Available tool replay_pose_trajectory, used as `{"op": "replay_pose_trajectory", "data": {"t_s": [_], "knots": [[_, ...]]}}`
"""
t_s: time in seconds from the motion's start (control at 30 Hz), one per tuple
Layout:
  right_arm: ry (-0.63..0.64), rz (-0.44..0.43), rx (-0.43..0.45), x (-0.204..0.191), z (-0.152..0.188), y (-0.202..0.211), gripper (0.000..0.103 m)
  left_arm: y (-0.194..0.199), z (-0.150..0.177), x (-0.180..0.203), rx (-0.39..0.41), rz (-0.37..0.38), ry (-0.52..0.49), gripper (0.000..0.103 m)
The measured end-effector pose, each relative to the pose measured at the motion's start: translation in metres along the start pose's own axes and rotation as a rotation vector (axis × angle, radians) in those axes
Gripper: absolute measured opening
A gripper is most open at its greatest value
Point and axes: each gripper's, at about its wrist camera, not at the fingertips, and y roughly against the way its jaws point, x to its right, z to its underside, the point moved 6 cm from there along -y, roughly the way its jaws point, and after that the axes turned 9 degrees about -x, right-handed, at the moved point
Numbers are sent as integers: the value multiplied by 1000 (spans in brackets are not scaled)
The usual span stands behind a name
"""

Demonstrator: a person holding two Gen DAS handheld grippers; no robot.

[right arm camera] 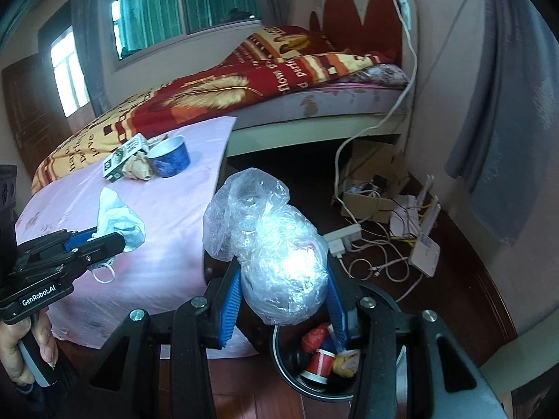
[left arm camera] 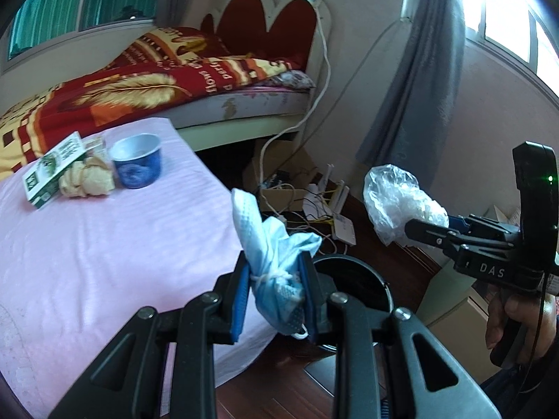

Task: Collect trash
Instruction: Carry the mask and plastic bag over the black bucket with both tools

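Right wrist: my right claw (right arm camera: 283, 300) clamps the crumpled clear plastic bag (right arm camera: 276, 262) above the round black bin (right arm camera: 314, 389) at 5 o'clock, ready to drop; my left claw (left arm camera: 276, 296) pinches a bundled blue face mask (left arm camera: 272, 251).

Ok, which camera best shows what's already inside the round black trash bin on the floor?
Right wrist: the round black trash bin opens below the right gripper, showing red and yellow trash inside. Left wrist shows only its rim, interior dark.

Crumpled blue mask (left arm camera: 276, 262) and clear bag (right arm camera: 279, 262) held above bin (right arm camera: 290, 380) — cup (left arm camera: 138, 164), carton (left arm camera: 52, 171) on table.
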Motion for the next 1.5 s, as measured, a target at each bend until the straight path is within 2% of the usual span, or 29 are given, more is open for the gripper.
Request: {"op": "replay_pose_trajectory", "data": {"t_s": [0.63,0.93,1.3,1.5], "knots": [[-103,82,-43,75,45,7,46,-42,10,71,-69,79,-86,28],[-152,114,-83,106,70,3,46,-74,20,99,-134,126,-129,28],[-166,118,-163,122,93,-31,46,-112,35,109,-213,147,-150,28],[-143,114,-251,127,111,-71,46,-139,45,106,-270,139,-156,29]]}}
